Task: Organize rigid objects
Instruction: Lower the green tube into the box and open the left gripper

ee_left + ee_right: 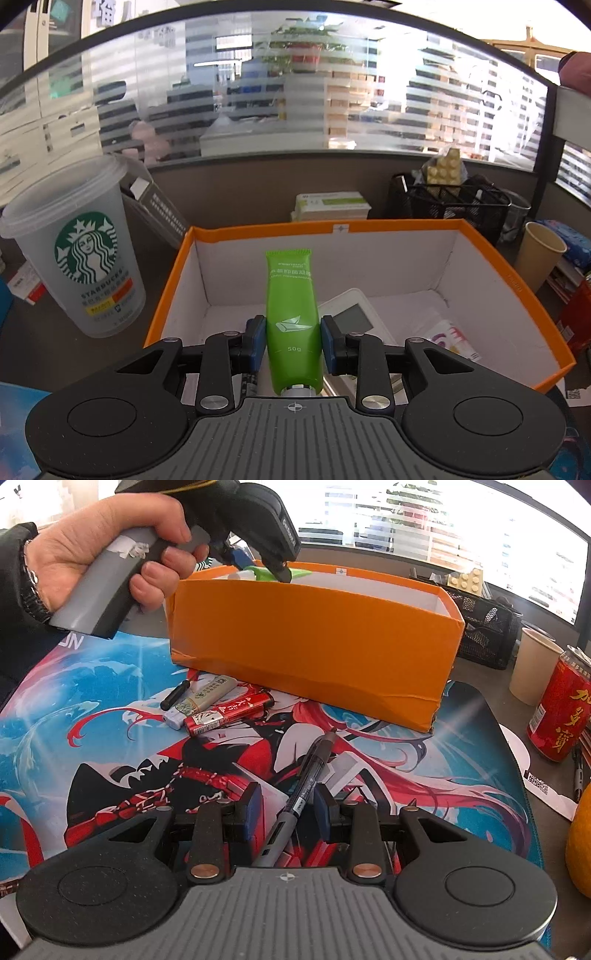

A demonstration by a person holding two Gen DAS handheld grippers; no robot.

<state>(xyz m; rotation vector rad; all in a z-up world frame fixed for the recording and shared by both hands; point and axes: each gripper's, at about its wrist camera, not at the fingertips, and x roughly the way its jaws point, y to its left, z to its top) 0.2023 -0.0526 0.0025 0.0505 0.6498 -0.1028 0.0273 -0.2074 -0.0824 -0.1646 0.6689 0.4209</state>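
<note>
My left gripper (293,339) is shut on a green tube (291,314), its crimped end pointing away, above the near-left part of an open orange box (509,280). A white device (354,314) and a colourful packet (454,339) lie in the box. From the right wrist view a hand (110,546) holds that left gripper (258,568) over the box's (314,646) far-left corner. My right gripper (288,808) sits low over the printed mat, open, with a dark pen (314,771) lying slanted between its fingers. A red lighter (229,712) and a pale tube (207,696) lie in front of the box.
A Starbucks cup (88,258) stands left of the box. Behind it are a black mesh basket (450,206) and stacked boxes (332,206). A paper cup (532,664), a red can (557,709) and an orange fruit (580,849) stand at the right.
</note>
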